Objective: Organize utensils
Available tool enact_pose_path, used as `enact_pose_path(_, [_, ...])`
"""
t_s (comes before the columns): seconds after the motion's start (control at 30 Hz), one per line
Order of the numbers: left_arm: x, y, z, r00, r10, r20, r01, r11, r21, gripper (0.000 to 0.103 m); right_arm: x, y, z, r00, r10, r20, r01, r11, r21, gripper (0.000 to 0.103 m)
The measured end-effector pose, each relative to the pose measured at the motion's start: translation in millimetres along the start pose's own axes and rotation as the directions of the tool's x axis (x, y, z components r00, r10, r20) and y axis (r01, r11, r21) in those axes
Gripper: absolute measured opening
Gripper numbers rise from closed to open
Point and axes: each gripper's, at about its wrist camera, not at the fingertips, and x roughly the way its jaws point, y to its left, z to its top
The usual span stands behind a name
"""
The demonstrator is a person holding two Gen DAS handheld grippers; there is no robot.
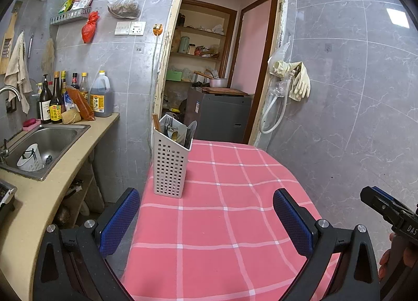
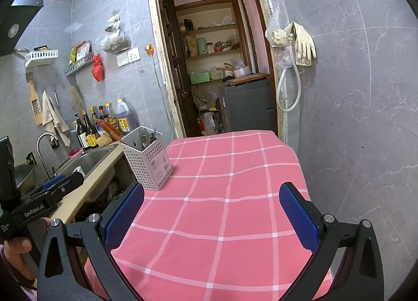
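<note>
The left gripper [image 1: 206, 218] and right gripper [image 2: 211, 216] hover wide apart, both empty. The utensil holder [image 1: 171, 162] stands at the tablecloth's [image 1: 235, 209] far left edge, utensils [image 1: 180, 131] inside.

You're in a home kitchen. A steel sink [image 1: 47, 141] sits in the counter [image 1: 34, 196], sauce bottles [image 1: 56, 102] at its far edge. Tiled walls [image 1: 352, 92] surround you.

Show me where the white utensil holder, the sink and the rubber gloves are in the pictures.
white utensil holder [image 1: 169, 167], left wrist view, on its perforated front wall.
sink [image 1: 56, 139], left wrist view, on the bare steel back wall of the basin.
rubber gloves [image 2: 304, 45], right wrist view, on the palm of the hanging glove.
</note>
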Motion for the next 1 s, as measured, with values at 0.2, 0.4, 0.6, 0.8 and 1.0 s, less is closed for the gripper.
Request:
enact_pose_path(0.2, [-0.2, -0.2, 0.1, 1.000, 0.002, 0.001, -0.002, 1.000, 0.002, 0.103, 1.2, -1.0, -0.3, 1.000, 0.000, -0.001, 0.000, 1.000, 0.001, 0.102])
enact_pose_path(0.4, [0.0, -0.2, -0.3, 1.000, 0.001, -0.001, -0.001, 1.000, 0.001, 0.103, 1.7, -1.2, -0.3, 1.000, 0.000, -0.002, 0.000, 1.000, 0.000, 0.102])
enact_pose_path(0.6, [0.2, 0.1, -0.2, 1.000, 0.001, 0.001, -0.001, 1.000, 0.000, 0.103, 2.4, -1.0, -0.9, 1.000, 0.001, -0.003, -0.001, 1.000, 0.001, 0.102])
enact_pose_path(0.8, [0.4, 1.0, -0.2, 1.000, -0.001, -0.001, 0.001, 1.000, 0.001, 0.103, 2.9, -0.6, -1.5, 1.000, 0.000, -0.003, 0.000, 1.000, 0.001, 0.102])
enact_pose_path(1.0, [0.0, 0.0, -0.4, 1.000, 0.000, 0.001, 0.000, 1.000, 0.002, 0.103, 6.1, -1.6, -3.2, 1.000, 0.002, -0.009, -0.002, 1.000, 0.000, 0.102])
